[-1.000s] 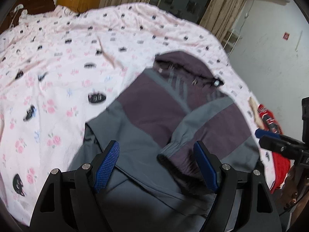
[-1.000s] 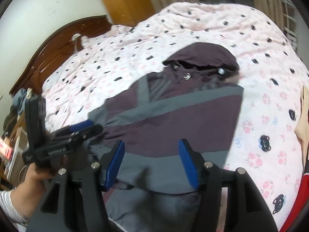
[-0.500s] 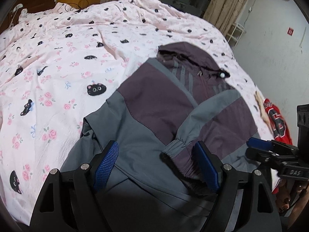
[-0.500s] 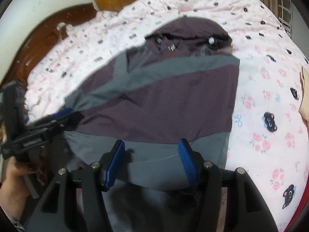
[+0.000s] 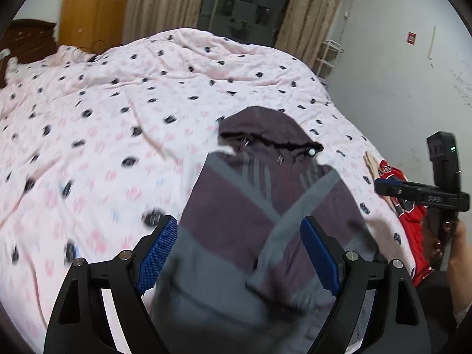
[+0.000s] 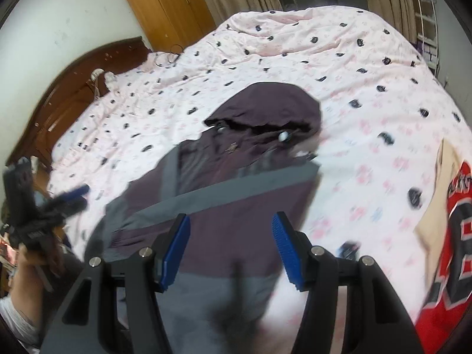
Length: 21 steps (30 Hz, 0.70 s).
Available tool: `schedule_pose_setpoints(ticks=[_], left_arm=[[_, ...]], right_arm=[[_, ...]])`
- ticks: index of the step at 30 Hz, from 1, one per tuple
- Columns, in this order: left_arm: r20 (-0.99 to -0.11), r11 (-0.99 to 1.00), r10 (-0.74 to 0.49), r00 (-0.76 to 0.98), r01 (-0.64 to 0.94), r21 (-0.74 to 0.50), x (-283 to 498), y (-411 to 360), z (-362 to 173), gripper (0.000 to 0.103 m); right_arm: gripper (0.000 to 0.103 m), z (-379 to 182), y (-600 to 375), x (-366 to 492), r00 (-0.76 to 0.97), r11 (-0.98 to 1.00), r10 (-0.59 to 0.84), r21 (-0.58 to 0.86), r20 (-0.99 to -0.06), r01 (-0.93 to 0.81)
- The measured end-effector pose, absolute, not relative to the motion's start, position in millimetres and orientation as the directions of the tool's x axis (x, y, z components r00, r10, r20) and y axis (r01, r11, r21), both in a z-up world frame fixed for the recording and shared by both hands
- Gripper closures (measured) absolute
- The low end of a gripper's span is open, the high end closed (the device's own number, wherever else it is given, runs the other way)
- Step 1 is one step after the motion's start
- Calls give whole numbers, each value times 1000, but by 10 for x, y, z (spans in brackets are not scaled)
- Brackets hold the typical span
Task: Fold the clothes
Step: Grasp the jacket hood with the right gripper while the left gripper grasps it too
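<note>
A dark purple and grey hooded jacket (image 5: pixel 236 206) (image 6: pixel 236 200) lies flat on the pink patterned bedspread (image 5: pixel 103 112) (image 6: pixel 368 94), hood toward the far side and both sleeves folded across its front. My left gripper (image 5: pixel 239 253) hovers open above the jacket's lower part, holding nothing. My right gripper (image 6: pixel 231 247) also stands open over the jacket's lower half with nothing between its blue pads. Each gripper shows in the other's view, held in a hand: the right gripper (image 5: pixel 413 190) at the bed's right edge, the left gripper (image 6: pixel 56 203) at the left.
A red jersey (image 6: pixel 451 253) (image 5: pixel 410 212) and a beige garment (image 6: pixel 433 206) lie at the bed's right edge. A dark wooden headboard (image 6: pixel 67 103), a wooden wardrobe (image 6: pixel 165 8) and curtains (image 5: pixel 165 3) stand beyond the bed. A white wall (image 5: pixel 398 67) is to the right.
Both grippers have risen and drawn back from the jacket, so more of the bed and room shows. The jacket lies as before, and both grippers stay open.
</note>
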<state>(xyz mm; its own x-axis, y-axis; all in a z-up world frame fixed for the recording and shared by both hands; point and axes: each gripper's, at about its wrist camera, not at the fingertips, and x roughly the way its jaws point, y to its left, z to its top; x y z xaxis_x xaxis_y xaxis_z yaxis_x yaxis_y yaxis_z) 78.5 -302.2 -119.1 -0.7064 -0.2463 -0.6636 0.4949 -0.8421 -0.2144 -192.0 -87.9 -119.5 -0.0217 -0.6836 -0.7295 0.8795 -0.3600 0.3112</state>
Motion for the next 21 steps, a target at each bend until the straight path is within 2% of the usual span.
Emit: schedule_pose_setpoints(ticks=[4, 8, 10, 14, 21], left_arm=[[-669, -881, -228, -708, 442, -168, 442, -3289, -1076, 21], [-708, -911, -239, -665, 406, -74, -57, -3676, -1096, 21], [-726, -919, -222, -651, 389, -68, -260, -3850, -1151, 21], [-751, -922, -139, -646, 362, -140, -636, -4247, -1322, 21], [-720, -841, 95, -688, 331, -428, -1146, -4865, -1754, 21]], right_arm=[[43, -1266, -1000, -2278, -3, -382, -691, 362, -723, 850], [43, -1335, -1186, -2640, 27, -400, -699, 422, -714, 814], [43, -1366, -1300, -2826, 41, -406, -701, 446, -712, 798], [43, -1441, -1572, -3206, 66, -418, -698, 479, -714, 772], [43, -1694, -1919, -3698, 153, -412, -706, 577, -692, 706]])
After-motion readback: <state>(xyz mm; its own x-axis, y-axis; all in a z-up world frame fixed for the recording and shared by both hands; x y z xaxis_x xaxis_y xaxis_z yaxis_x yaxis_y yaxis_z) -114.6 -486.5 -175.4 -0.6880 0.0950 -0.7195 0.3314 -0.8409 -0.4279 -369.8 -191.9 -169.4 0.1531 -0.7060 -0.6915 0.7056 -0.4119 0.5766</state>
